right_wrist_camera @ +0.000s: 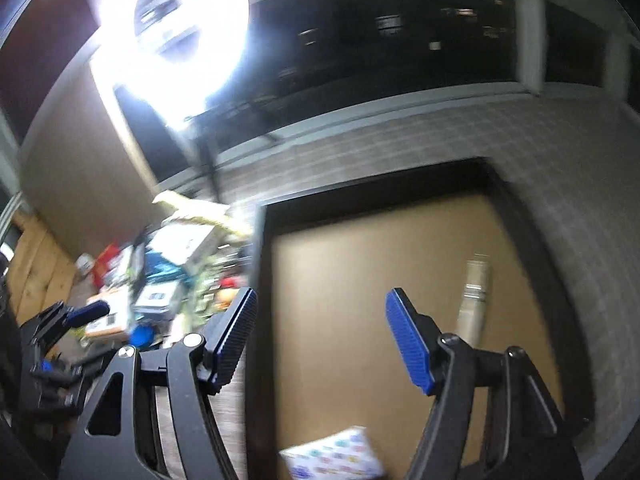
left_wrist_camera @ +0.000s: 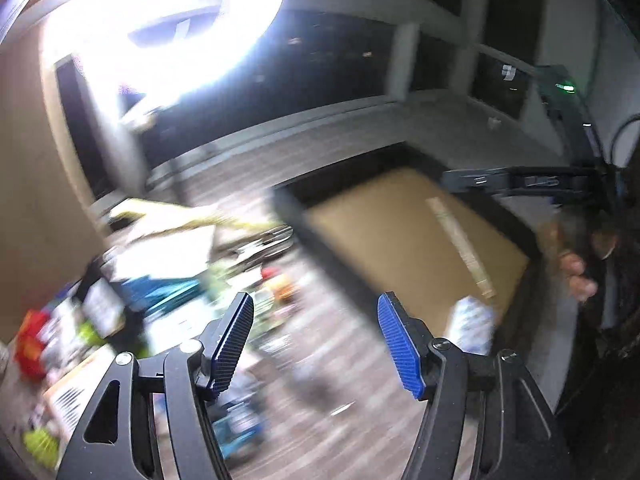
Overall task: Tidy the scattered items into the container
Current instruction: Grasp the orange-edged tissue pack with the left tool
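My left gripper (left_wrist_camera: 316, 340) has its blue-padded fingers (left_wrist_camera: 398, 346) spread wide with nothing between them. It hangs over the wood-look floor (left_wrist_camera: 340, 380), with the box (left_wrist_camera: 404, 232) ahead and to the right. My right gripper (right_wrist_camera: 320, 340) is also wide and empty, and it sits over the near left part of the box (right_wrist_camera: 360, 280).

The box is a low, dark-walled container with a bare brown cardboard bottom. A strip of pale tape (right_wrist_camera: 474, 296) runs along the bottom on the right side. One item lies inside, a white packet (right_wrist_camera: 336, 456) with small coloured prints, at the near edge just under my right gripper. In the left wrist view the same packet (left_wrist_camera: 474, 324) shows just past my right-hand finger, badly blurred.

The scattered items (left_wrist_camera: 160, 280) are still out on the floor to the left of the box: a heap of boxes, cards and small bright things, red, green and teal among them. The blur is too strong for me to name them singly. From the right wrist view the heap (right_wrist_camera: 168, 280) sits left of the box's left wall, and my left gripper (right_wrist_camera: 86, 314) shows at the far left, near it.

A ring light (right_wrist_camera: 172, 40) glares at the far left, before dark windows (right_wrist_camera: 400, 40). A hand (left_wrist_camera: 576, 276) shows at the right edge of the left view, beside the box.
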The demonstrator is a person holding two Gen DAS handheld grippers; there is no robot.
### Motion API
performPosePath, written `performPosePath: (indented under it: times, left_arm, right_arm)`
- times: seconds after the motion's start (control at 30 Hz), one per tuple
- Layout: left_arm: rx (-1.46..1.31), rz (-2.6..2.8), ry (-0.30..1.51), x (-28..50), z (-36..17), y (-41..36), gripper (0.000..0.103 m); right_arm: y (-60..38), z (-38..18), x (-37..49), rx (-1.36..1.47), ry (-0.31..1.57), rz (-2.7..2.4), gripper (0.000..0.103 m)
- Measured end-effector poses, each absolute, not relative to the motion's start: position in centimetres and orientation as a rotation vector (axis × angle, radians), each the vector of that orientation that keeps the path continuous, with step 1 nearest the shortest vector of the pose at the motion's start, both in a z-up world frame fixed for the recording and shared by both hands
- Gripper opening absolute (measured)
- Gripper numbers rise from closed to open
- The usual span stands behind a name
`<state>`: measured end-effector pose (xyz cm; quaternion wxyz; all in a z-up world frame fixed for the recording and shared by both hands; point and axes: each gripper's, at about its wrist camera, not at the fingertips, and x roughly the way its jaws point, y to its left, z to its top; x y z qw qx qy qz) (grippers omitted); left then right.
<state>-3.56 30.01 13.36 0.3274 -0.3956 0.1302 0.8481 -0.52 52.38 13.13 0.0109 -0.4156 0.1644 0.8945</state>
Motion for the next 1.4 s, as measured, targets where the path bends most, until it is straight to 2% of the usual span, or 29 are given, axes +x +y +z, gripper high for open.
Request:
performPosePath:
  times: [0.23, 0.37, 0.47, 0.6, 0.7, 0.83, 1.03, 1.4]
  left_arm:
    - [-1.233, 2.424, 0.301, -8.5, 10.6, 17.9, 0.060]
    - [-1.322, 2.469, 0.267, -10.7, 9.4, 13.5, 0.049]
    - [-1.329, 2.503, 0.226, -11.2, 9.4, 11.1, 0.049]
    - [-1.352, 2.508, 0.175, -10.6, 9.0, 8.6, 0.051]
    - [-1.375, 2.508, 0.119, -9.8, 8.4, 7.1, 0.051]
    - [-1.385, 2.521, 0.047, -9.0, 7.6, 6.5, 0.051]
    - [-1.397, 2.498, -0.112, -8.5, 6.5, 6.3, 0.049]
    - [-1.403, 2.437, -0.192, -8.4, 5.1, 7.1, 0.044]
  right_arm:
    - [42.7, 11.0, -7.6, -1.553, 0.418, 2.929, 0.066]
    - [37.5, 8.6, -11.3, -1.698, 0.371, 2.931, 0.064]
    - [34.2, 8.6, -12.3, -1.734, 0.401, 2.996, 0.064]
    - [30.1, 8.3, -12.6, -1.773, 0.346, 3.070, 0.064]
    - [27.6, 7.6, -13.0, -1.811, 0.302, 3.088, 0.064]
    - [25.7, 6.4, -13.4, -1.886, 0.321, 3.074, 0.051]
    - [24.0, 5.2, -13.9, -1.926, 0.300, 3.063, 0.051]
    - [22.8, 3.9, -14.0, -1.941, 0.293, 3.077, 0.051]
